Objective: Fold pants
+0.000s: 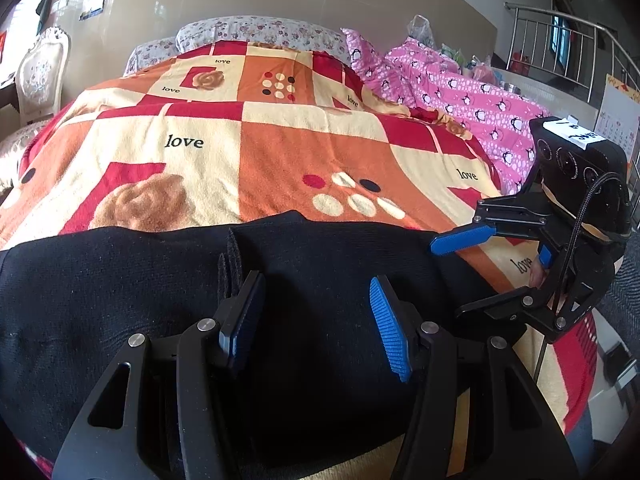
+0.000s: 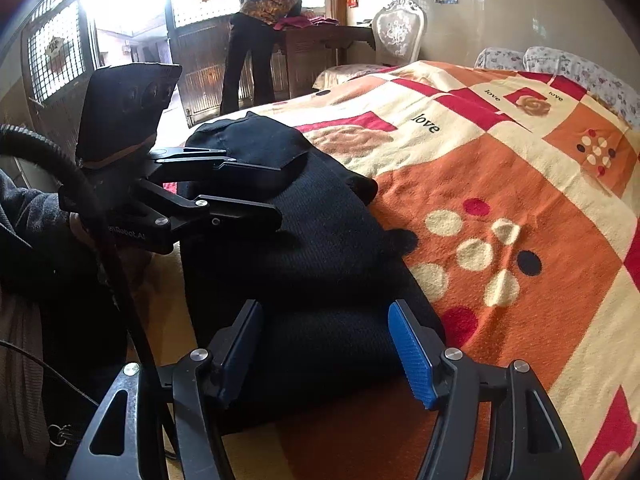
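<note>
Black pants (image 1: 132, 300) lie folded in a thick bundle along the near edge of the bed, on the orange, red and cream blanket (image 1: 304, 140). My left gripper (image 1: 316, 320) hovers over the bundle's middle, its blue pads apart with no cloth pinched between them. At the right of that view, my right gripper (image 1: 446, 280) stands open beside the bundle's right end, with blanket showing between its fingers. In the right wrist view, my right gripper (image 2: 324, 340) is open just above the near end of the pants (image 2: 328, 240). Farther along the bundle, my left gripper (image 2: 284, 196) stays over the cloth.
A pink penguin quilt (image 1: 460, 92) is heaped at the bed's far right and floral pillows (image 1: 260, 32) line the headboard. A person (image 2: 260, 36) stands at a wooden table (image 2: 320, 40) beside a white chair (image 2: 398, 32). A metal railing (image 1: 560, 40) stands beyond the bed.
</note>
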Demonstrator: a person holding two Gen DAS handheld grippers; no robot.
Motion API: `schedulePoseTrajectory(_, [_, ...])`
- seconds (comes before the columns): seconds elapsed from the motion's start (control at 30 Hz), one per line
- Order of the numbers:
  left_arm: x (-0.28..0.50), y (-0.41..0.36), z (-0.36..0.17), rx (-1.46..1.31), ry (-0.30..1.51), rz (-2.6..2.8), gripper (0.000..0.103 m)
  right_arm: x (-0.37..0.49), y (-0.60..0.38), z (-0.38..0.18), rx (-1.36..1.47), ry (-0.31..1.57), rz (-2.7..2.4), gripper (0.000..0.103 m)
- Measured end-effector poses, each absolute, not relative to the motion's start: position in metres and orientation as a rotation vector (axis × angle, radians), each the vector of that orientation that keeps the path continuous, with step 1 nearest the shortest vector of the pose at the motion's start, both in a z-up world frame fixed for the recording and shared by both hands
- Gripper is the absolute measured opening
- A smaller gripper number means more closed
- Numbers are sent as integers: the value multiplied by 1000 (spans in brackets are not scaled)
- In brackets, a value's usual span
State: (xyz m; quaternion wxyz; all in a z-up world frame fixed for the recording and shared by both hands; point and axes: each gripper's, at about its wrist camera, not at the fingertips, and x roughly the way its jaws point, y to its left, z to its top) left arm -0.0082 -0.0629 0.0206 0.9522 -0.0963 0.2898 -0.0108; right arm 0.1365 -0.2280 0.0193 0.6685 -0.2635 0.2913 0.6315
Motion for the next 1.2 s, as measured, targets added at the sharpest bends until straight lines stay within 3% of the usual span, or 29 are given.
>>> schedulePoseTrajectory(0.07, [-8, -62, 20, -195, 589, -22, 54, 135, -228, 21, -599, 648, 1392, 72])
schedulePoseTrajectory(0.3, [-10, -67, 21, -182, 585, -11, 54, 139, -226, 21, -583, 664, 1381, 73])
schedulePoseTrajectory(0.47, [-10, -68, 21, -196, 574, -38, 67, 142, -226, 20, -573, 674, 1391, 75])
schedulePoseTrajectory(1.2, [-11, -66, 20, -235, 555, -49, 67, 138, -225, 19, -585, 663, 1382, 75])
